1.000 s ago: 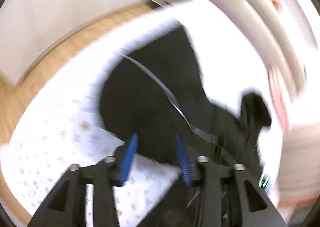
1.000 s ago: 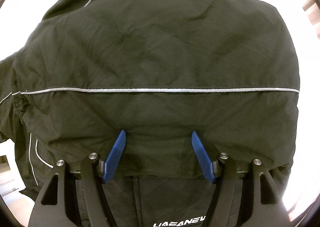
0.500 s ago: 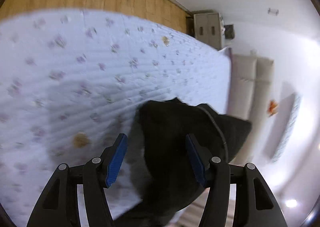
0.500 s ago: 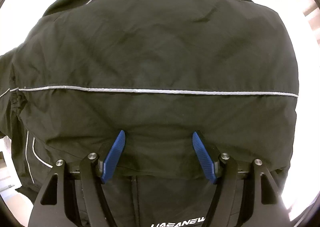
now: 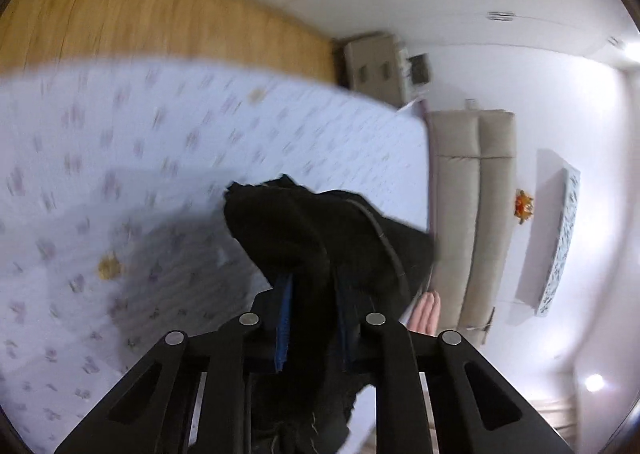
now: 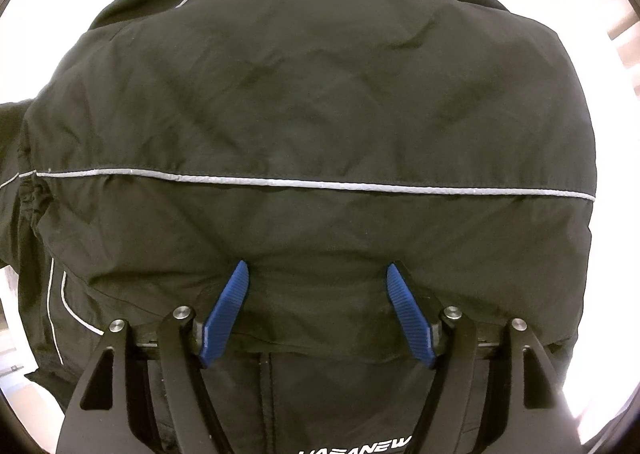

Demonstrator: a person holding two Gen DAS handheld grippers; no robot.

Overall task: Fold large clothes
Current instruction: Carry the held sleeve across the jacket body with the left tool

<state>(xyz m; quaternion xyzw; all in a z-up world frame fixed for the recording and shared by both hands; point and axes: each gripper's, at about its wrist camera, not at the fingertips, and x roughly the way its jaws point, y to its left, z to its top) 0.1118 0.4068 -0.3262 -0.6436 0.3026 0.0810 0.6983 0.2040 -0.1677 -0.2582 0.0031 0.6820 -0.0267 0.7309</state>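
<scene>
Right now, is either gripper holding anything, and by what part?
The left gripper is clamped on a bunched black fold of the jacket; which part is unclear. The right gripper holds nothing.

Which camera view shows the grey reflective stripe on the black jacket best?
The right wrist view: the reflective stripe runs sharp across the black jacket. The left wrist view shows only a blurred dark bunch of fabric.

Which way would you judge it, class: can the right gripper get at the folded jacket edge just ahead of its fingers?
Probably yes. The right gripper is open, its blue fingers spread over the black jacket, and nothing lies between them and the folded edge.
</scene>
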